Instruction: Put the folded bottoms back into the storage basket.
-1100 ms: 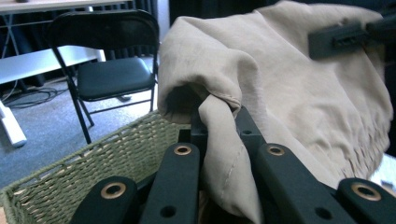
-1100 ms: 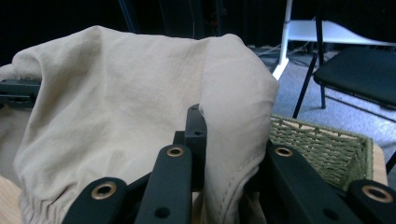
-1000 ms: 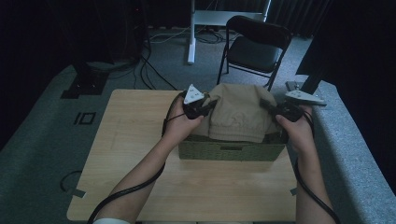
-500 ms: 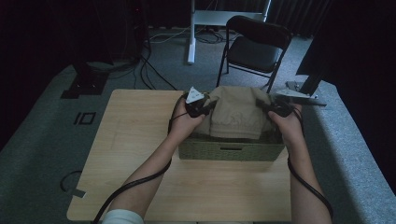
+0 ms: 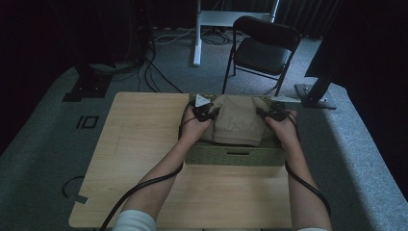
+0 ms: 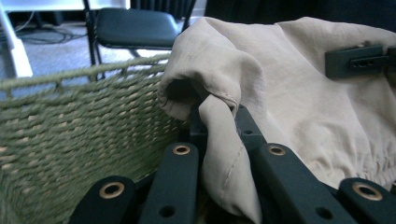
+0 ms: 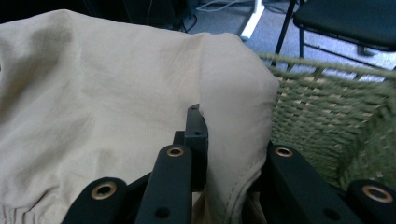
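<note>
**Beige cloth gripped at both ends over the woven basket**

Black jaws of the left gripper [image 6: 219, 140] were closed on a hemmed fold of the beige cloth [image 6: 299, 102], the fabric pinched between them and spilling down past the jaw links. The right gripper [image 7: 219, 144] likewise had its jaws clamped on a stitched edge of the same cloth [image 7: 107, 93], which bulged up and over the tips.

Seen from the high view, the left gripper [image 5: 204, 111] sat at the left end of the green woven basket [image 5: 235, 156] and the right gripper [image 5: 275, 112] at its right end, with the cloth [image 5: 239, 124] bunched between them and lying in the basket, mounded above its rim. The person's left hand [image 5: 193, 129] and right hand [image 5: 285, 132] rested over the basket's two ends, and cables trailed back along the forearms.

The basket stood on a light wooden table [image 5: 139, 144], toward its far right part. Beyond the basket, off the table, a black folding chair [image 5: 262, 48] stood on grey carpet, and the basket's woven wall [image 6: 70, 140] rose close beside the left gripper.
</note>
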### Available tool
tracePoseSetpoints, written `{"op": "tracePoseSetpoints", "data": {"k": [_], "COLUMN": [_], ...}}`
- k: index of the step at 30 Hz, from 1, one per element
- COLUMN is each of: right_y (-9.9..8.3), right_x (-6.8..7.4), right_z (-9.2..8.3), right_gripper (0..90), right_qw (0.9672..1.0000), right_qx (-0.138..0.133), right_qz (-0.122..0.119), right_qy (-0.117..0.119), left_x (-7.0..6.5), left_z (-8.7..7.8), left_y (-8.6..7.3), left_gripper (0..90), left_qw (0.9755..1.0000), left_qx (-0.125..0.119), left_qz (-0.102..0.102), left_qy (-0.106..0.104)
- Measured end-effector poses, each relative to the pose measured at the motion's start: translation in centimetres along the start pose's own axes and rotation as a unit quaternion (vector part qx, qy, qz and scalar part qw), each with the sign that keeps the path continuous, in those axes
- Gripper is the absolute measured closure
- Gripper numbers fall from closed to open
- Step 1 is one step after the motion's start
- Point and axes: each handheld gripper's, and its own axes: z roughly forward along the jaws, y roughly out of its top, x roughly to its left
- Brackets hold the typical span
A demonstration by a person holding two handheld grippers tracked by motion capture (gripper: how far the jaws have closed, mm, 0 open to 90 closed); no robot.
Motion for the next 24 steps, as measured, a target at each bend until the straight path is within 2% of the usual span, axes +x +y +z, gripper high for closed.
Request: {"op": "tracePoseSetpoints", "data": {"k": [1, 4, 7, 15, 17, 24], "right_y": [-0.4, -0.8, -1.4, -2.5, -2.6, -2.6], "right_x": [-0.2, -0.5, -0.8, -1.2, -1.2, -1.3], "right_z": [0.9, 1.7, 2.5, 4.0, 4.1, 5.2], "right_gripper": [78.2, 78.1, 78.1, 78.0, 78.0, 77.4], "right_qw": [1.0000, 0.9998, 0.9993, 0.9975, 0.9974, 0.9952], "right_qx": [0.007, 0.017, 0.033, 0.067, 0.068, 0.094], "right_qz": [0.004, 0.005, 0.008, 0.017, 0.017, 0.020], "right_qy": [-0.004, -0.009, -0.014, -0.015, -0.014, -0.019], "left_x": [0.1, 0.4, 0.4, 0.6, 0.6, 0.9], "left_z": [0.3, 1.0, 1.5, 2.2, 2.3, 2.6], "left_y": [-0.2, -0.8, -1.3, -2.0, -2.0, -2.3], "left_gripper": [83.4, 83.3, 83.0, 82.6, 82.3, 78.2], "left_qw": [1.0000, 0.9997, 0.9993, 0.9972, 0.9970, 0.9960], "left_qx": [0.000, 0.014, 0.036, 0.073, 0.076, 0.084], "left_qz": [-0.006, -0.019, -0.013, -0.016, -0.014, -0.028], "left_qy": [-0.001, -0.003, -0.003, 0.008, 0.008, 0.012]}}
